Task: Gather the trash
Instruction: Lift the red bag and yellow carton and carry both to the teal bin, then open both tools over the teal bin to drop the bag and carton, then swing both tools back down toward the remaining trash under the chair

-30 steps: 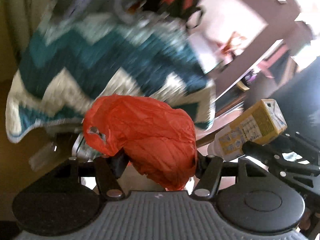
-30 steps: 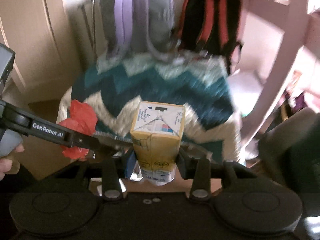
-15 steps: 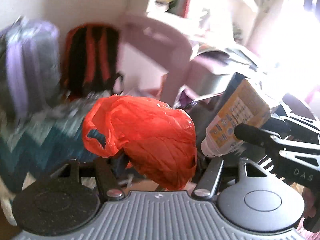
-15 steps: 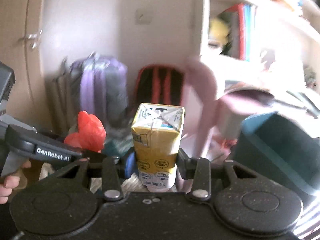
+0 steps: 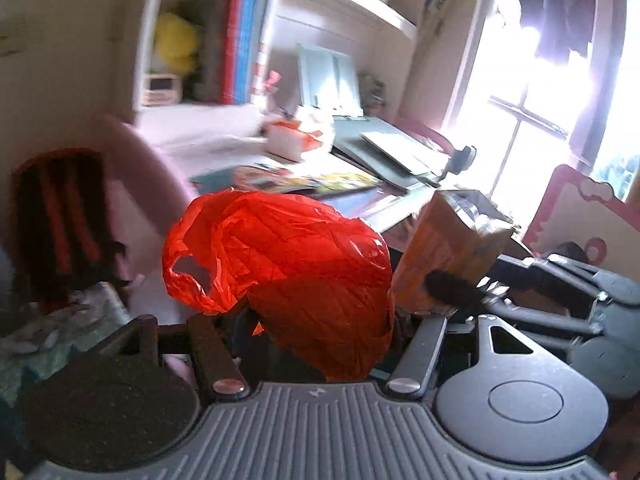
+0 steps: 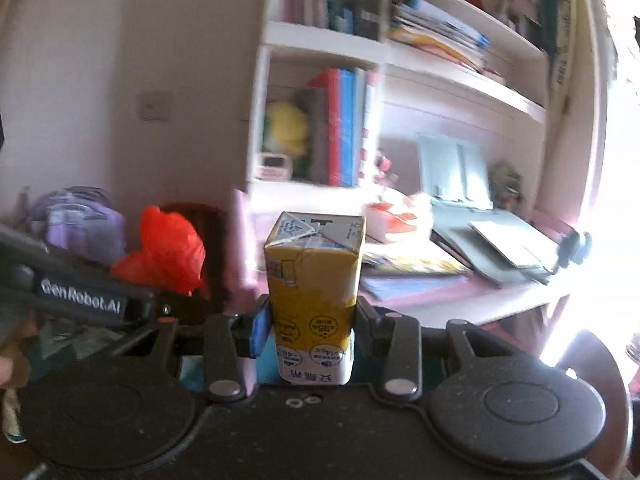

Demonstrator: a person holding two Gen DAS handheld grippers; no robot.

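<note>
Desk [image 5: 224, 152] behind; L jaws clamp red bag [image 5: 288, 264], R carton [image 6: 314, 280].

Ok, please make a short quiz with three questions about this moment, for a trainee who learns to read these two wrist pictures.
1. True or false: the right gripper is empty.
2. What is clamped in the left gripper?
A. a book
B. a red plastic bag
C. a yellow soft toy
3. Fill in: the drink carton stands ______ between the right gripper's fingers, folded top up.

Key:
1. False. Its fingers close on the yellow and white drink carton.
2. B. The crumpled red plastic bag bulges out between the fingers.
3. Upright. Behind it are the desk and the bookshelf.
</note>
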